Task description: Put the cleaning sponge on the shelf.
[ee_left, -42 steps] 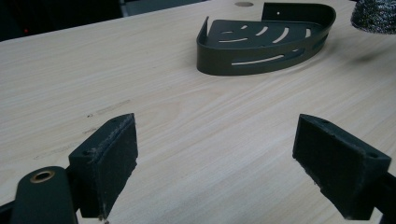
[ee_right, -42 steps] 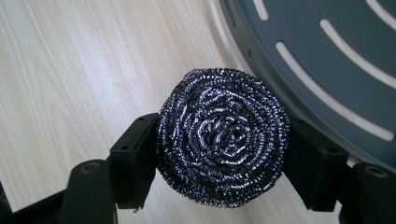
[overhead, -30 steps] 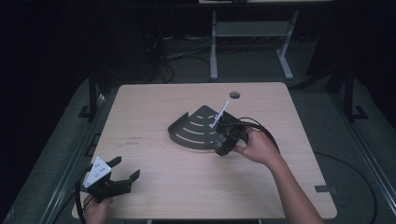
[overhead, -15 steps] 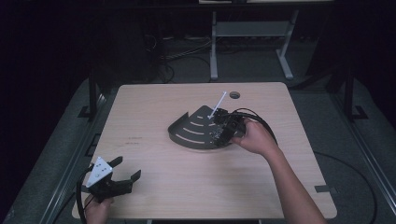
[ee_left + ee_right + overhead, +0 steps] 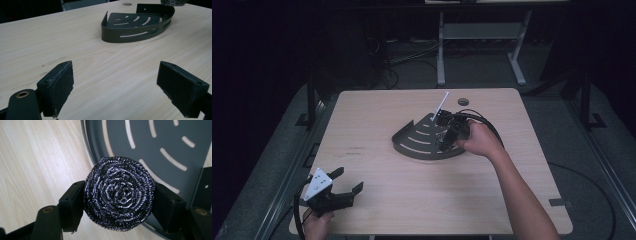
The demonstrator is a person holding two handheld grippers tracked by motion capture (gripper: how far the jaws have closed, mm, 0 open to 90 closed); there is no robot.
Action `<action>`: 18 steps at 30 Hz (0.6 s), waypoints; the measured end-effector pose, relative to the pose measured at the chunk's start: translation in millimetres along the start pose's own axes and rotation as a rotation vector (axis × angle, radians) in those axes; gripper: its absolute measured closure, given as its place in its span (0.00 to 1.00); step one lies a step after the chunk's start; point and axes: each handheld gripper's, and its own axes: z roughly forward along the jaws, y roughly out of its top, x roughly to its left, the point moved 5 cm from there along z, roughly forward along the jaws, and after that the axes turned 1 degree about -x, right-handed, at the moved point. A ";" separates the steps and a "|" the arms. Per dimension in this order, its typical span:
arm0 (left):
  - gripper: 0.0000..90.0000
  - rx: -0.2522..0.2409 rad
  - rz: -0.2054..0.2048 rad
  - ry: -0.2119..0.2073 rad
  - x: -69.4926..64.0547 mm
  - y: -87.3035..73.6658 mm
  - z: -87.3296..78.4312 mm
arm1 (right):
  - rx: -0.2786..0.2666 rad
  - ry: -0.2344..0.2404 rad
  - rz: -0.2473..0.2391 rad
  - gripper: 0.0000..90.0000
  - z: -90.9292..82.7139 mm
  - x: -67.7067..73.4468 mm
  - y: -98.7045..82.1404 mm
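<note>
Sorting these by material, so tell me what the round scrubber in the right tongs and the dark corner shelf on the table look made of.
Scrubber: apparently steel wire wound in shiny spiral coils that glint; it could be metallised plastic.
Corner shelf: thin, stiff sheet with cut slots and a bent rim, matte dark grey, so probably painted or powder-coated metal; moulded plastic cannot be ruled out.

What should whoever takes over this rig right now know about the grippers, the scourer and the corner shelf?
Right gripper: jaws shut on the round steel-wool scouring pad, held over the rim of the dark grey slotted metal corner shelf.
Left gripper: jaws open with nothing between them, near the front left corner of the light wooden table, well apart from the shelf.
Done: pad gripped and lifted.
Left: probably lower the pad into the shelf and release. Nothing else lies in the shelf.
</note>
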 end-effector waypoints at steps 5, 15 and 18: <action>0.15 -0.003 0.003 0.002 0.4 0.3 -0.3 | 0.000 0.013 0.013 0.35 -1.0 -6.5 8.9; 0.15 -0.007 0.001 -0.001 0.5 0.6 -0.3 | -0.001 0.003 0.049 0.35 -1.6 -22.4 23.7; 0.15 -0.010 -0.003 -0.001 0.4 1.0 -0.3 | 0.005 -0.006 0.048 0.35 1.0 -22.1 25.5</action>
